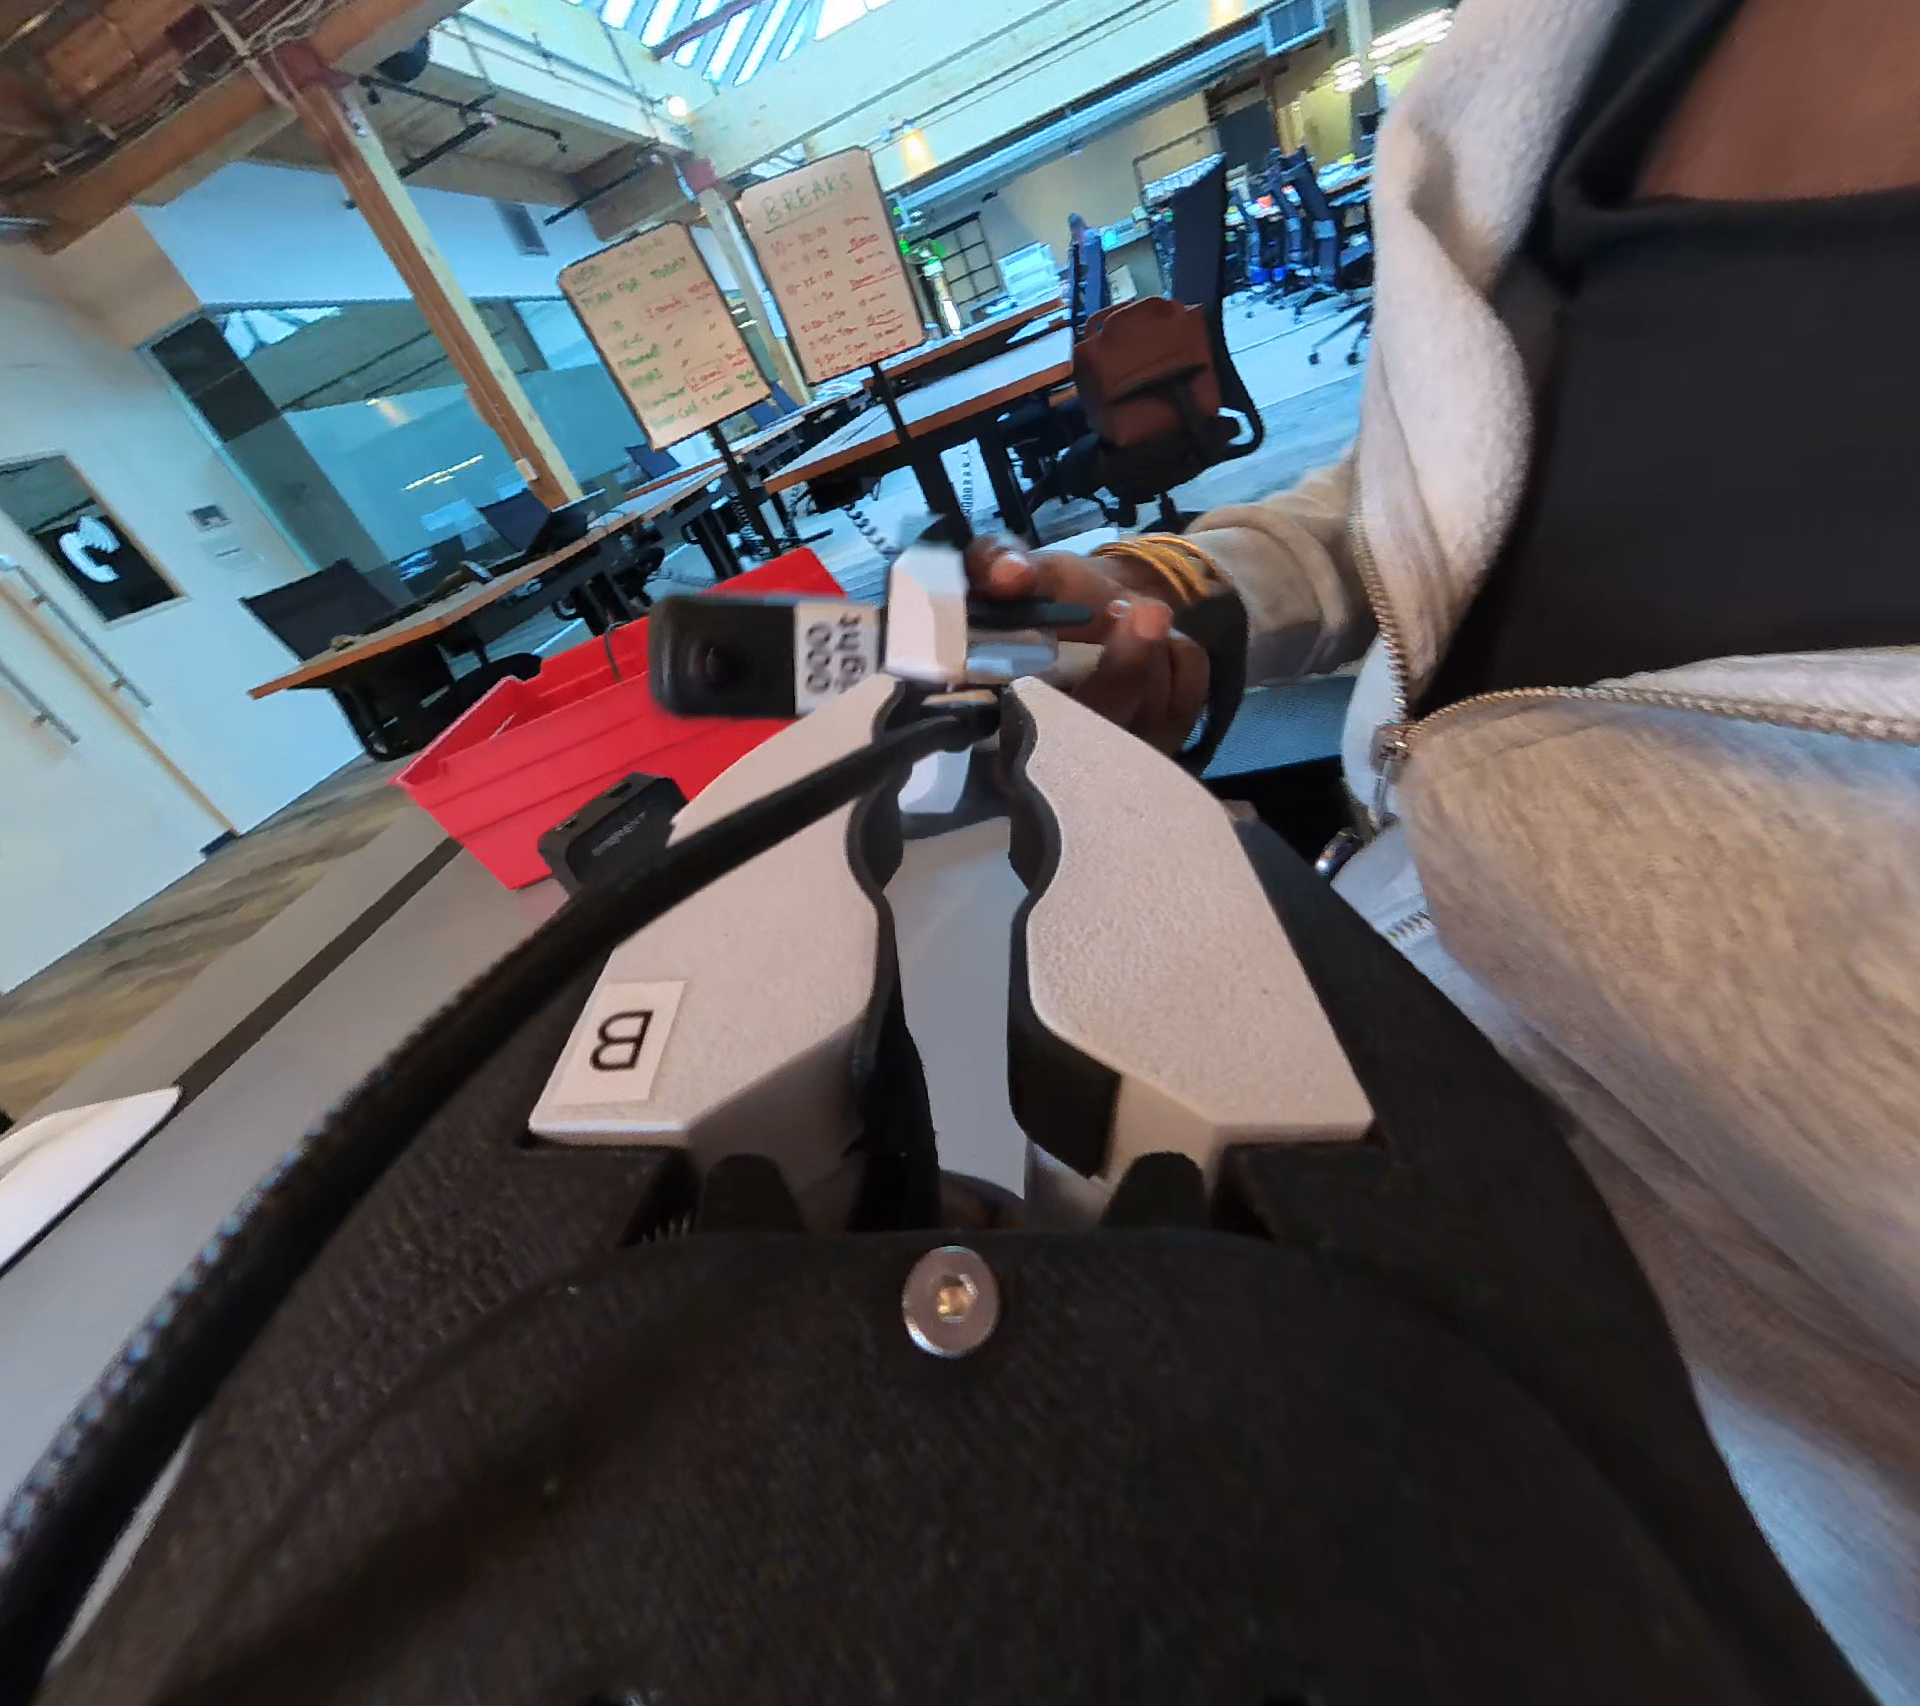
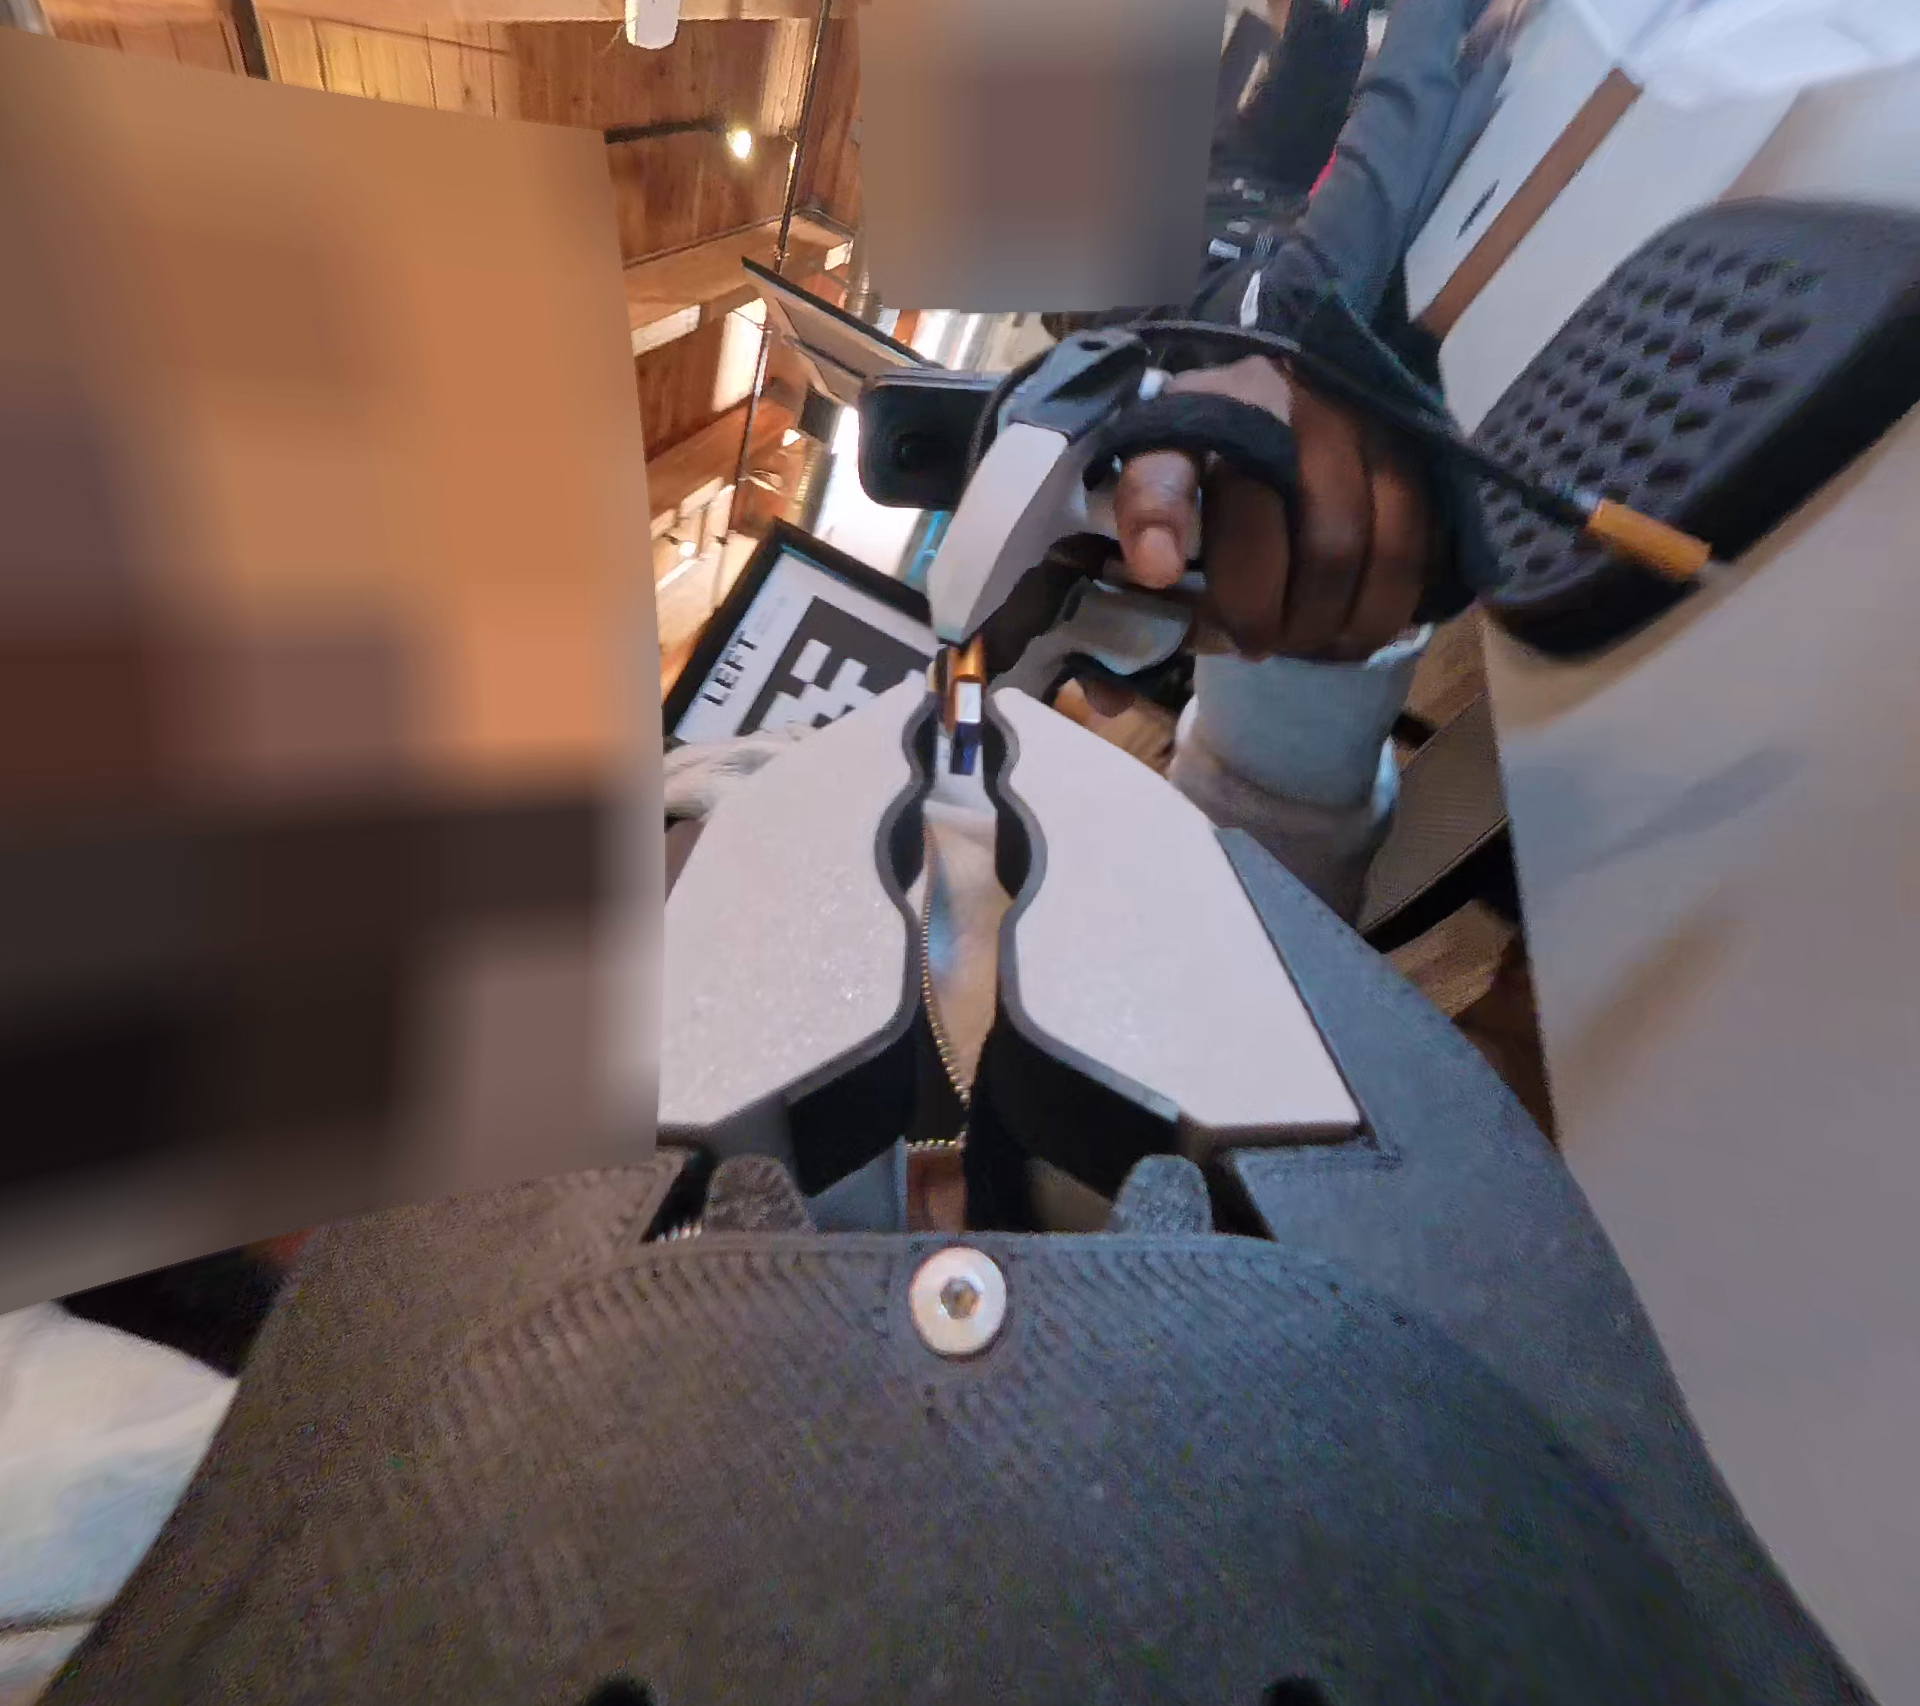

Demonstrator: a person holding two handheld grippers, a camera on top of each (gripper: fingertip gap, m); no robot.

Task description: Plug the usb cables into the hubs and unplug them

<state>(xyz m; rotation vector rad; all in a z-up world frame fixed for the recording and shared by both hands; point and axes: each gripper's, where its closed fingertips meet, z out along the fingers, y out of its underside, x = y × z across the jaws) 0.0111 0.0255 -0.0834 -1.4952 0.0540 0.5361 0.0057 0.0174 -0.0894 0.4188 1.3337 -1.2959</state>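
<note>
Presently, at the left of the left wrist view, a black hub (image 1: pixel 613 835) lies on the grey table (image 1: pixel 343 981) towards its far edge, just beside the front wall of a red bin (image 1: pixel 540 752). No cable is seen entering it.

The usb cable (image 1: pixel 727 835) rises from the lower left, clear of the table, into the tips of the left gripper (image 1: pixel 951 706). That claw is closed on the cable just behind its connector.

In the right wrist view the plug (image 2: pixel 966 700) stands between the tips of the right gripper (image 2: pixel 961 721), below an orange collar (image 2: pixel 968 664). The jaws are drawn narrow around it, but whether they press on it cannot be told. Both tools meet in mid-air in front of the person, well apart from the hub. Farther right, another orange-tipped cable end (image 2: pixel 1642 526) hangs free.

Assessment: the cable is light and limp and will sag or swing if held far back. The plug body is small, rigid and smooth, so it is liable to twist in the pads. Hold should be taken on the collar's flat faces, close behind the metal tip, keeping the plug square to the port. No insertion appears done yet.
</note>
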